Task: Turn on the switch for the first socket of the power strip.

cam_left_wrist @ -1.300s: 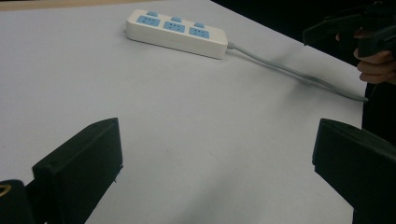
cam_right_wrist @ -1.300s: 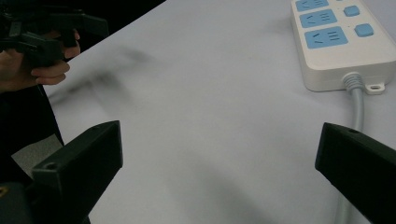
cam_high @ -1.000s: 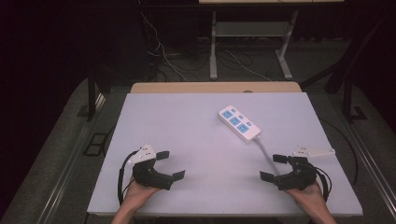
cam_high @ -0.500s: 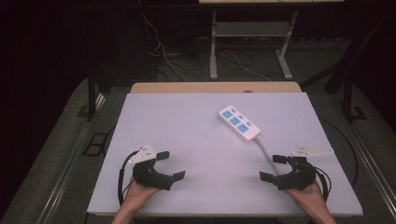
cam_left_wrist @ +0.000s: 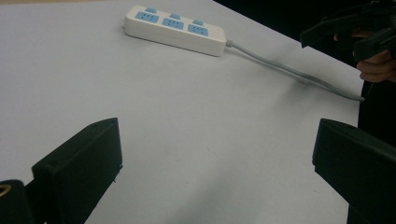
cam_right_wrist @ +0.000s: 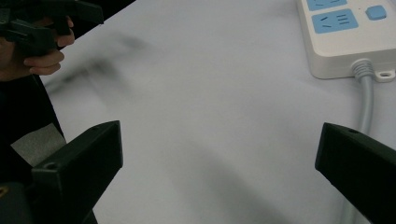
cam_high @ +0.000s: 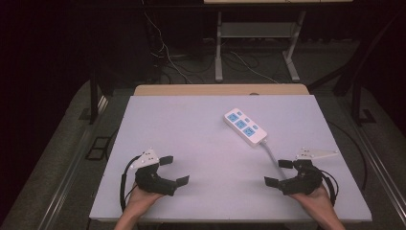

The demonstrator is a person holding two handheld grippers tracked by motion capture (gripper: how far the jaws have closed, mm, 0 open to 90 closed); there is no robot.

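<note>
A white power strip [cam_high: 245, 127] with blue sockets lies on the right half of the white table [cam_high: 191, 134]. Its grey cord [cam_high: 271, 154] runs toward the near right. My left gripper [cam_high: 174, 170] rests near the front left edge, open, with nothing between its jaws. My right gripper [cam_high: 278, 172] sits near the front right edge, open and empty, close beside the cord. In the left gripper view the power strip [cam_left_wrist: 175, 29] lies far ahead, with the cord [cam_left_wrist: 299, 77] trailing right. In the right gripper view the strip's end [cam_right_wrist: 348, 37] and cord [cam_right_wrist: 364, 100] sit just ahead on the right.
A wooden strip [cam_high: 220, 89] borders the table's far edge. Beyond it are dark floor, cables [cam_high: 167, 52] and a metal frame [cam_high: 258, 33]. The other hand and its gripper [cam_left_wrist: 359, 32] appear at the upper right of the left gripper view.
</note>
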